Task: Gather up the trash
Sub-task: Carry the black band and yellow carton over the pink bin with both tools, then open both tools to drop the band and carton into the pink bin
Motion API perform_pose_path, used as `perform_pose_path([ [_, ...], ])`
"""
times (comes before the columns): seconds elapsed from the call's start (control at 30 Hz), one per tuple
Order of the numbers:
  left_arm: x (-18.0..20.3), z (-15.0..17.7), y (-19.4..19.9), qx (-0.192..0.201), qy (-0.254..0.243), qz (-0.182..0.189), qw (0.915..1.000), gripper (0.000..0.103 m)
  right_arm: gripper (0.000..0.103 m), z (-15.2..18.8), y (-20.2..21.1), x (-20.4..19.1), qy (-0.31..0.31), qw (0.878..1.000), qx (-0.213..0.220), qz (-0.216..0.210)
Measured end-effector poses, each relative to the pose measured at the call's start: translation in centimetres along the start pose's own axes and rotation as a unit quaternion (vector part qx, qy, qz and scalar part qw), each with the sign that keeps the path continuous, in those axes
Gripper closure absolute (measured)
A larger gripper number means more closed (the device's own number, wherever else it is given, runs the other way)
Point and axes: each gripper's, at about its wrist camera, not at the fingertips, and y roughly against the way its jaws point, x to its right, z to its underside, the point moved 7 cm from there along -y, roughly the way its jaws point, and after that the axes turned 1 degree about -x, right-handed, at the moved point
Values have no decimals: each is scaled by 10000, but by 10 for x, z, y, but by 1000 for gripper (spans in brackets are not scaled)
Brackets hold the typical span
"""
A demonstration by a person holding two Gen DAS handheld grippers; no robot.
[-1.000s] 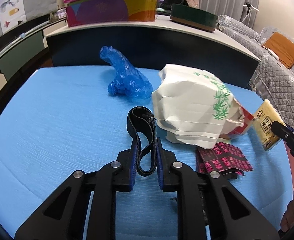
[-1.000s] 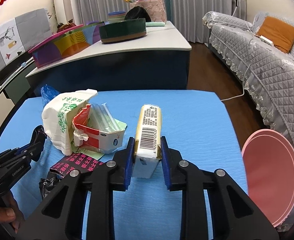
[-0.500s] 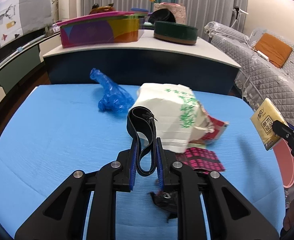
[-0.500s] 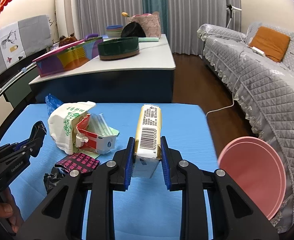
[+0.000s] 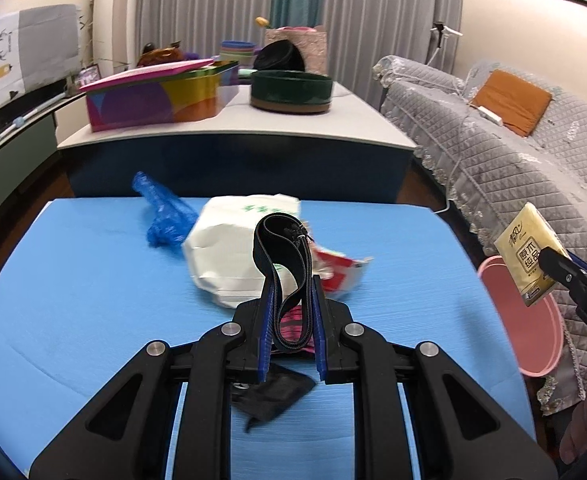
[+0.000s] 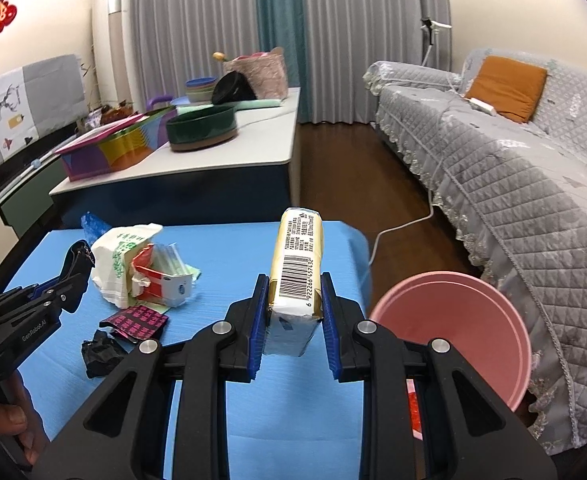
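Ahead of the left gripper [image 5: 291,312], a white paper bag [image 5: 233,256] lies crumpled on the blue table [image 5: 73,300], with a torn red-and-white carton [image 5: 337,272] against its right side. A blue plastic bag [image 5: 163,214] sits further out and to the left, touching the paper bag. Just under the fingertips is a pink-printed wrapper [image 5: 291,320], and below the fingers, nearer the camera, a black crumpled scrap [image 5: 273,394]. Beyond the table stands a white counter [image 5: 233,128] with a colourful box [image 5: 153,96] and a green tin [image 5: 289,90]; a grey sofa [image 5: 513,152] runs along the right.

To the right of the right gripper [image 6: 293,320], off the table's edge, a pink bin [image 6: 453,336] stands tilted with its mouth towards the camera, clear of the fingers.

The left fingers are pinched narrowly on a black strap [image 5: 283,252], whose loop rises above the tips, off the table. The right fingers are clamped on the sides of a yellow tissue pack [image 6: 297,264], which sticks out forward past the tips, above the table's right edge and left of the bin.
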Motion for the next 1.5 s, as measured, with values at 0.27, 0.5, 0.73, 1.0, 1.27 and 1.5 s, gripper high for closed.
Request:
perform_pose_path([
  [0.27,43,-5,9,-11,-137,357,9993,86,77,-3,22,39,-240,9994,137,205],
  [0.5,87,-10,13,-20,-245,655,9975,86,77,-5,34,80,-585,9974,145,388],
  [0.73,134,-16,12,54,-484,927,9945,86,77,-6,39,116,-720,9955,99,605],
  [1.0,186,-19,1,6,-748,1271,9891,86,77,-2,42,156,-981,9919,38,811],
  [1.27,230,-19,-13,-131,-928,1594,9828,86,77,1,41,194,-1301,9866,-32,984],
  [1.5,258,-16,-27,-296,-989,1812,9780,86,77,4,37,216,-1517,9828,-129,1047],
])
